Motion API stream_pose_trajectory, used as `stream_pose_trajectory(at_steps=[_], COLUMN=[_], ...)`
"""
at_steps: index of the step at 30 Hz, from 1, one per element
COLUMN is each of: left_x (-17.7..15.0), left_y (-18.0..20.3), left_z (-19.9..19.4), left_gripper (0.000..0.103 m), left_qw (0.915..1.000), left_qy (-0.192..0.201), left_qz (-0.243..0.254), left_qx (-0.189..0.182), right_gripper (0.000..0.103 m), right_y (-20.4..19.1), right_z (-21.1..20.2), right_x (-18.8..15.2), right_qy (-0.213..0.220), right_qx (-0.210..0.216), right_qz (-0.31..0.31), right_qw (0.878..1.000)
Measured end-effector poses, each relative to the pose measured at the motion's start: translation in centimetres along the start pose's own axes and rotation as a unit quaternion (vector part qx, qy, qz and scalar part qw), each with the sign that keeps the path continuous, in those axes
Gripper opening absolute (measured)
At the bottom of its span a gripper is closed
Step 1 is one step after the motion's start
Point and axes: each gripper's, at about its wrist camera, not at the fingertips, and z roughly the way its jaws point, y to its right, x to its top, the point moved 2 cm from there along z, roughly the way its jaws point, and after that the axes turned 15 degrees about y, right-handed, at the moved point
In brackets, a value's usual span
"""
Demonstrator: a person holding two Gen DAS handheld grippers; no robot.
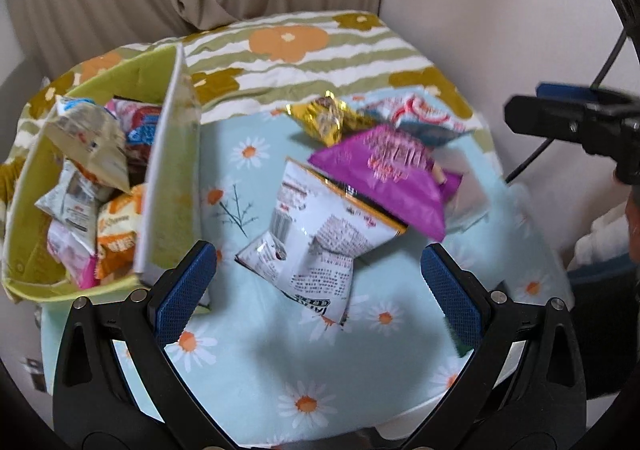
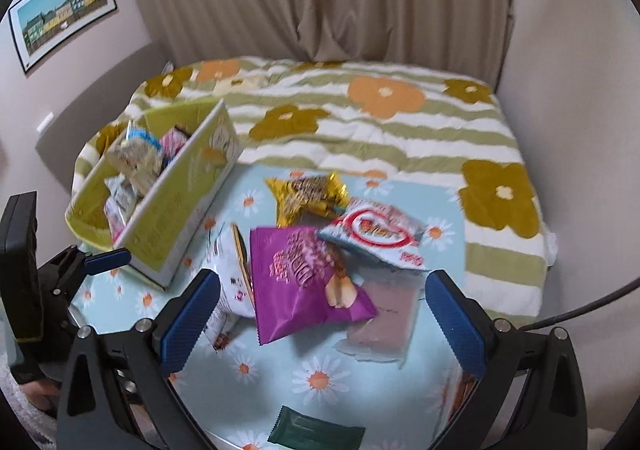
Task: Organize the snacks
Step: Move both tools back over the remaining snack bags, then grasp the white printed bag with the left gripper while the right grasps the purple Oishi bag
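A green box (image 1: 168, 185) (image 2: 176, 217) on the left of the table holds several snack packets. Loose snacks lie on the table: a white bag (image 1: 316, 234) (image 2: 228, 282), a purple bag (image 1: 392, 173) (image 2: 300, 282), a gold packet (image 1: 328, 117) (image 2: 308, 193), a red-and-white packet (image 1: 428, 113) (image 2: 380, 238), a pale pink packet (image 2: 384, 322) and a dark green bar (image 2: 316, 432). My left gripper (image 1: 316, 286) is open and empty, just short of the white bag. My right gripper (image 2: 320, 318) is open and empty over the purple bag; it also shows in the left wrist view (image 1: 576, 121).
The table has a light blue daisy cloth (image 1: 280, 366) (image 2: 320, 374). Behind it is a bed with a green-striped flowered cover (image 1: 304, 61) (image 2: 380, 129), then beige curtains and walls. My left gripper shows at the left edge of the right wrist view (image 2: 100, 262).
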Motion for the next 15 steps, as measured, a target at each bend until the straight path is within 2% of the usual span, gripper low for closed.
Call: stream_pose_trajectory(at_steps=[6,15], left_x=[-2.2,-3.7], left_y=[1.0,1.0], left_z=[4.3,8.8], left_gripper=[0.102,0.102], left_qw=[0.9987,0.9962], left_qy=[-0.014,-0.031], left_qz=[0.046,0.078], left_qx=[0.014,0.022], right_gripper=[0.102,0.102], right_y=[-0.2,-1.0], right_z=[3.5,7.5], right_x=[-2.4,-4.0], right_qy=[-0.028,-0.057], right_qx=[0.030,0.062], right_qz=[-0.020,-0.047], right_qw=[0.999,0.995])
